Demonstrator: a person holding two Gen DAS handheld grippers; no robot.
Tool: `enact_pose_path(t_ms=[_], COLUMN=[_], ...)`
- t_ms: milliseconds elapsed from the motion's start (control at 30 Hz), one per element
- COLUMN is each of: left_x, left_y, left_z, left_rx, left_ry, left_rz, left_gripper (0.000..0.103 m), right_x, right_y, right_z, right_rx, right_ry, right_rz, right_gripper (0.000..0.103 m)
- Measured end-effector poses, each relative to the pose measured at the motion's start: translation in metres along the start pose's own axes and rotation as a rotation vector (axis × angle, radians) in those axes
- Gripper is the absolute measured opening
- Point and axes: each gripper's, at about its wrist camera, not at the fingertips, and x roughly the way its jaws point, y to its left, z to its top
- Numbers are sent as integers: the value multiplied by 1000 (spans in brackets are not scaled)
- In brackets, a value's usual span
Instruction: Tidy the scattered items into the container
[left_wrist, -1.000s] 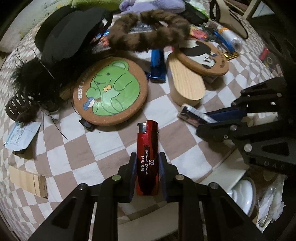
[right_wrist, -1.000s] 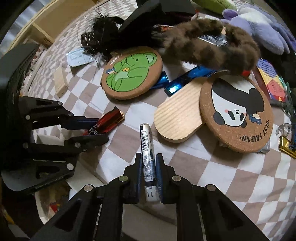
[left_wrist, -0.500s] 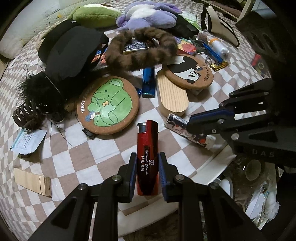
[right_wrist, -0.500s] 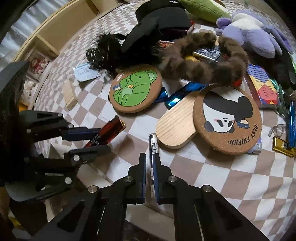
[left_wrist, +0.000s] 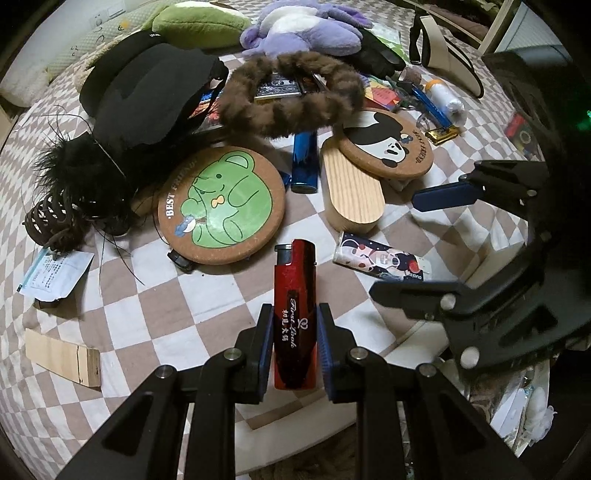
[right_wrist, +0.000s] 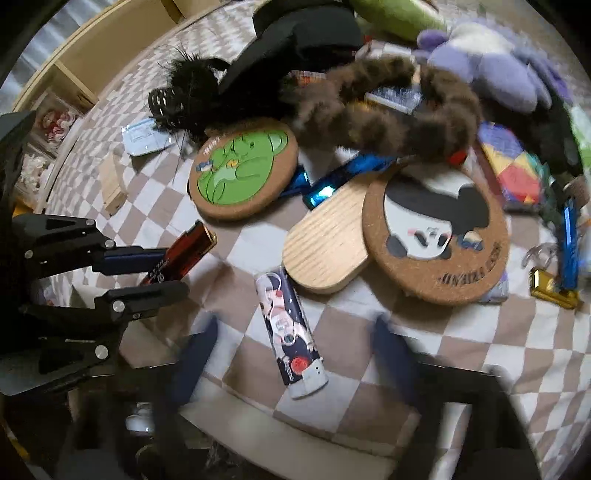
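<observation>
My left gripper (left_wrist: 293, 350) is shut on a red lighter (left_wrist: 295, 314), held above the checked cloth near the table's front edge; the same lighter (right_wrist: 183, 254) shows in the right wrist view at left. My right gripper (right_wrist: 295, 354) is open, blurred, and straddles a printed white-and-navy lighter (right_wrist: 290, 332) that lies flat on the cloth; that lighter (left_wrist: 382, 258) also shows in the left wrist view. No container is clearly in view.
A green bear cork coaster (left_wrist: 223, 205), panda coaster (left_wrist: 388, 147), oval wooden piece (left_wrist: 352, 192), blue lighter (left_wrist: 304, 160), brown fur band (left_wrist: 291, 103), black hat and feathers (left_wrist: 144, 96), plush toys (left_wrist: 303, 31) and a wooden block (left_wrist: 62, 356) crowd the cloth.
My right gripper has opened and let go of the printed lighter, which now lies on the cloth. My left gripper still holds the red lighter and has drawn back and up a little.
</observation>
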Motion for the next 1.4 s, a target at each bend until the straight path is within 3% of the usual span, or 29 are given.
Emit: enact_pose_path(t_ms=[133, 200, 233, 267, 367, 400, 467, 667, 1100, 1400], left_x=[-1, -2, -2, -3, -5, -5, -7, -15, -39, -54], left_y=[0, 1, 1, 1, 2, 3, 3, 9, 15, 15], left_z=[0, -1, -1, -1, -2, -2, -3, -2, 5, 4], left_rx=[-4, -6, -9, -11, -16, -16, -19, -45, -77, -64], left_ry=[-1, -3, -3, -4, -6, -8, -12, -37, -115, -162], left_rz=[-2, -3, -5, -6, -9, -9, -9, -4, -1, 31], left_gripper=[22, 22, 22, 22, 22, 22, 22, 22, 22, 22], right_x=[5, 10, 13, 17, 21, 21, 22, 12, -52, -87], right_y=[10, 13, 14, 15, 14, 15, 18, 17, -6, -37], right_z=[-1, -2, -3, -3, -3, -3, -3, -3, 9, 5], right_rx=[-59, -78, -84, -90, -92, -102, -118, -102, 65, 206], right_ry=[22, 39, 52, 64, 76, 74, 72, 36, -157, -245], right_rz=[-31, -52, -58, -64, -67, -70, -64, -32, 128, 246], right_gripper=[85, 54, 47, 42, 39, 31, 28, 27, 25, 25])
